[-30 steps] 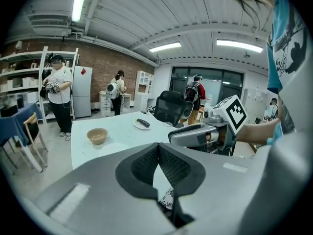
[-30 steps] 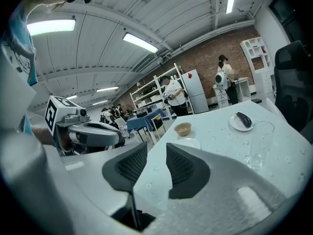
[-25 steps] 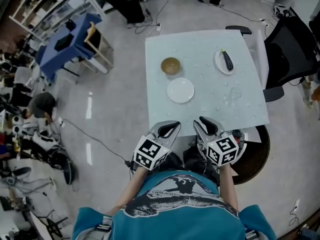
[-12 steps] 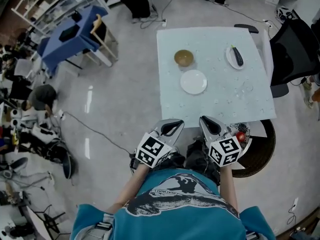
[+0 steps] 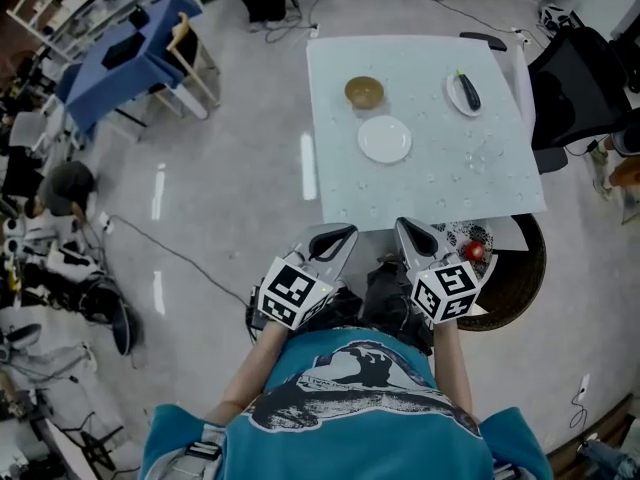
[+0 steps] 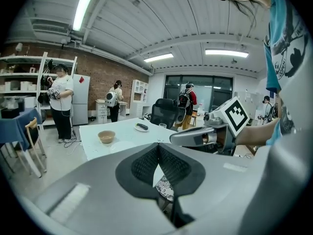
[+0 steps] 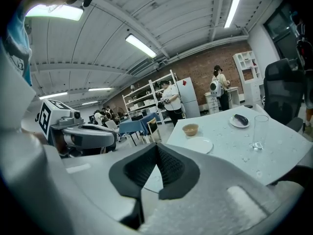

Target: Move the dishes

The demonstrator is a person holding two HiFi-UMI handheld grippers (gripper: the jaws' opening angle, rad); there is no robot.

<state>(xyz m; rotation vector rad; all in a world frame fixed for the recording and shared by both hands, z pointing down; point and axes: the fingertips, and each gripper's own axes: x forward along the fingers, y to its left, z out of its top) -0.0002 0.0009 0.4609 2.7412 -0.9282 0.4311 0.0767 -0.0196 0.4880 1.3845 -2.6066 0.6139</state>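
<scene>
Waiting dishes: brown bowl (image 5: 364,92), white plate (image 5: 385,139) and eggplant plate (image 5: 453,94) sit untouched on the white table (image 5: 420,183).
Left gripper (image 5: 332,238): jaws pressed together, empty.
Right gripper (image 5: 412,234): jaws have just been closing, now together, empty (short of the table).
Glass (image 7: 259,131): plain in right gripper view, faint from the head.
</scene>
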